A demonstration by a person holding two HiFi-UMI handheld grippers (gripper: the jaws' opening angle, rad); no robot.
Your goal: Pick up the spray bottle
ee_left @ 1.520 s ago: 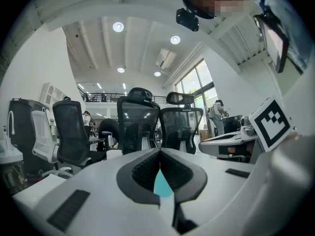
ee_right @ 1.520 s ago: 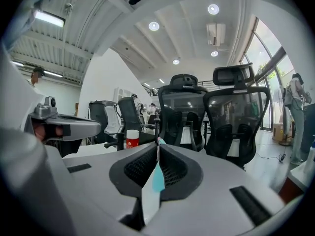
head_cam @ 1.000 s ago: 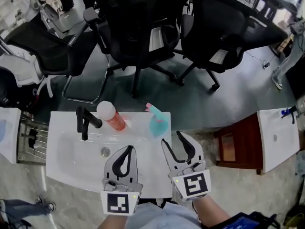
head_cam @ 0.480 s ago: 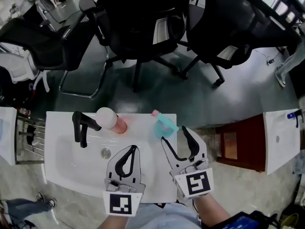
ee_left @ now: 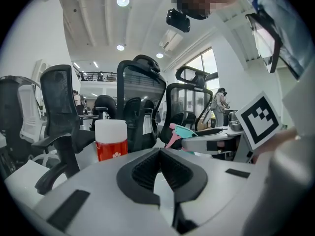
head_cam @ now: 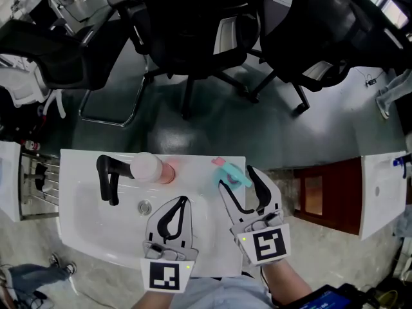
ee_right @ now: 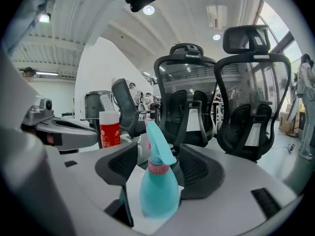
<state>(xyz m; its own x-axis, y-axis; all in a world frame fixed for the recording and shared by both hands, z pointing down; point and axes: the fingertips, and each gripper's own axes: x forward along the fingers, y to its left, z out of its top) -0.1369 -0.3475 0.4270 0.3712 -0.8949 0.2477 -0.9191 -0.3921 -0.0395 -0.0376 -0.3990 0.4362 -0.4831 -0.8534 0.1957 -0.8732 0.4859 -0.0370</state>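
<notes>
Teal and pear-shaped, the spray bottle (head_cam: 230, 174) stands upright on the white basin (head_cam: 84, 224), near its far right corner, with a pink collar under the trigger head. The right hand-held gripper (head_cam: 237, 179) is released, its jaws spread wide with the bottle between them. In the right gripper view the bottle (ee_right: 157, 191) sits deep between the ribbed pads, and neither pad seems to press on it. The left hand-held gripper (head_cam: 182, 201) lies at about 8 o'clock of the bottle, over the bowl of the basin. It is clenched with its tips together, and the left gripper view shows nothing between them (ee_left: 160, 154). A red bottle with a white cap (head_cam: 154, 168) stands at 9 o'clock of the spray bottle, well apart from it. A black faucet (head_cam: 109, 172) rises just beyond that at 9 o'clock again. The drain (head_cam: 145, 206) sits at 10 o'clock of the left hand-held gripper's tips. Black office chairs (head_cam: 193, 24) crowd the dark floor at 12 o'clock of the basin.
</notes>
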